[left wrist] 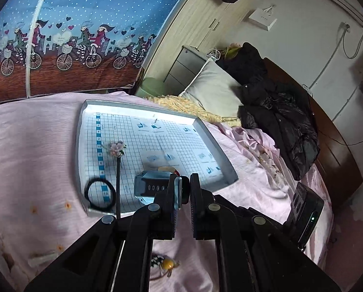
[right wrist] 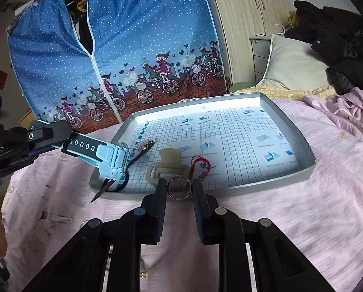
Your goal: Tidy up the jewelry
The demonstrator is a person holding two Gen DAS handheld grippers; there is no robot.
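Over the pink bedspread [right wrist: 266, 219] sits a shallow grey tray [right wrist: 288, 124] lined with a blue-gridded sheet; numbers run down its left border strip, with "10" readable in the left wrist view, and the small captions under the printed folding diagrams are too fine to read.

From the left, the left gripper [right wrist: 67, 143] has its jaws clamped on the strap of a pale blue watch [right wrist: 110, 160], held above the tray's near left corner. A dark band on the strap shows a row of rounded marks that read like "00000". Under the watch, a black hair tie [left wrist: 100, 193] lies over the tray's near left rim, and just beside it a dark hair stick [left wrist: 118, 182] with a pink flower top [left wrist: 117, 148] lies on the grid, its point overhanging the rim.

Further right on the sheet are a beige cut-out piece [right wrist: 168, 164] and, touching it on the right, a red cord charm [right wrist: 201, 166].

At the tray's near edge, the right gripper [right wrist: 180, 188] has its jaws closed on a silver ring [right wrist: 179, 187], held upright between them.

Behind the bed hangs a blue dotted wardrobe cover [right wrist: 137, 43] printed with cyclists.
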